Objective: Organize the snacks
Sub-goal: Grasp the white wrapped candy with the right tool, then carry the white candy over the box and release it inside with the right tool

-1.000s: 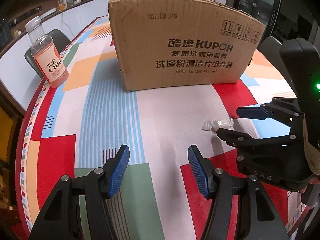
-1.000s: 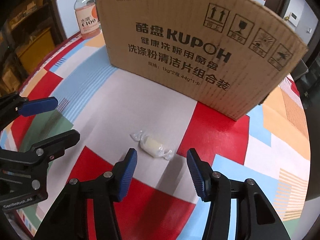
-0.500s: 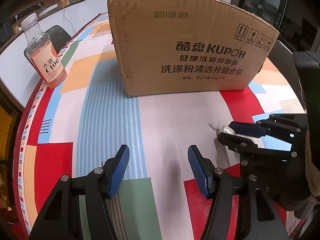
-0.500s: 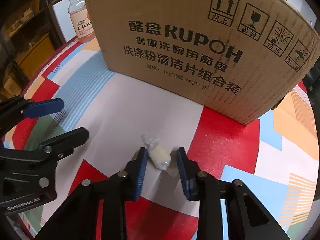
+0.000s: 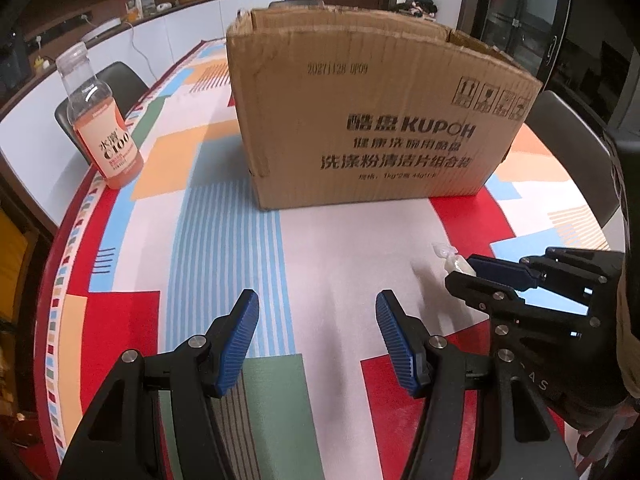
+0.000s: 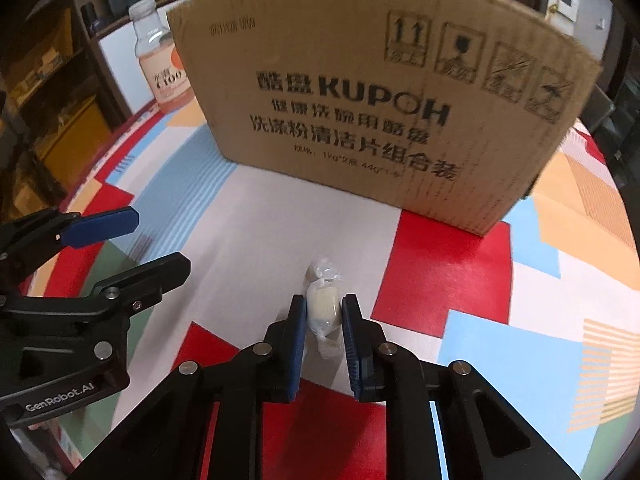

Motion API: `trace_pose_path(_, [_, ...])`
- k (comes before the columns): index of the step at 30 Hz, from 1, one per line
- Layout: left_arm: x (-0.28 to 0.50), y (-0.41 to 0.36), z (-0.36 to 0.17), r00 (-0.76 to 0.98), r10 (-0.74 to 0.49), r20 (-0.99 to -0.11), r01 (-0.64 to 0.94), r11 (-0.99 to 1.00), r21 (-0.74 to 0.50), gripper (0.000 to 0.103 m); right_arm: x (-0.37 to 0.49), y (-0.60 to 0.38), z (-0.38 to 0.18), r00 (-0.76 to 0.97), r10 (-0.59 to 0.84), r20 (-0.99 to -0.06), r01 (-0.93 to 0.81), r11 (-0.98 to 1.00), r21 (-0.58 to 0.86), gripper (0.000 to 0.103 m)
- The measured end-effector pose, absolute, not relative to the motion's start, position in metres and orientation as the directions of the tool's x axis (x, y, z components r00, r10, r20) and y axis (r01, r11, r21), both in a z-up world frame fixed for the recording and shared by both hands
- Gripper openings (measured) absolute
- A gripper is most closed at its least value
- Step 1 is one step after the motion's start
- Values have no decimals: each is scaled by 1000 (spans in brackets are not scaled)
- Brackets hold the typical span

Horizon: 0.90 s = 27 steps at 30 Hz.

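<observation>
A small white candy in clear wrap (image 6: 323, 307) is pinched between the blue pads of my right gripper (image 6: 324, 312), held just above the patterned tablecloth. In the left wrist view the candy (image 5: 454, 261) pokes out of the right gripper (image 5: 468, 270) at the right. An open cardboard box (image 5: 372, 120) printed KUPOH stands behind it; it also fills the back of the right wrist view (image 6: 376, 92). My left gripper (image 5: 316, 320) is open and empty over the cloth, left of the candy.
A bottle of orange drink (image 5: 102, 120) stands at the table's left edge, left of the box; it also shows in the right wrist view (image 6: 160, 68). A dark chair back (image 5: 572, 152) stands behind the table at the right.
My right gripper moved onto the candy, closed on it and lifted it slightly off the cloth. The left gripper stayed open and rose a little.
</observation>
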<state>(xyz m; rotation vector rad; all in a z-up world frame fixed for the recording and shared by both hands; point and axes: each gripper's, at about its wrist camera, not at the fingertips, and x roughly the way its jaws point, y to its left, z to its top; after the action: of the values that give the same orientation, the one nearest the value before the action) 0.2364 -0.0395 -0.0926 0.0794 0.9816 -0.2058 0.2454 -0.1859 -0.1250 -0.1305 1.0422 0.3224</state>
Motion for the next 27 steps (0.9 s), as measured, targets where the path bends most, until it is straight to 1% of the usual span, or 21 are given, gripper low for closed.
trace_pose_path(8, [225, -40, -65, 598, -145, -788, 216, 976, -16, 61, 229, -205, -105, 512, 235, -826, -260, 959, 112, 19])
trace_pose_path(11, [222, -40, -53, 624, -146, -768, 219, 976, -8, 66, 224, -214, -94, 540, 238, -807, -235, 964, 127, 19])
trace_pose_path(14, [220, -39, -42, 650, -139, -747, 216, 976, 7, 68, 218, -215, -82, 590, 209, -780, -209, 973, 102, 19])
trace_pose_path(18, [218, -37, -27, 682, -137, -719, 208, 978, 11, 73, 216, -218, -66, 624, 217, -750, -202, 973, 113, 19])
trace_pose_path(22, [219, -36, -14, 706, -143, -694, 206, 979, 8, 75, 214, -220, -49, 660, 213, -720, -197, 974, 108, 19])
trace_pose_path(27, [221, -36, 3, 741, -151, -654, 205, 979, 6, 82, 217, -218, -28, 696, 217, -684, -193, 975, 113, 19])
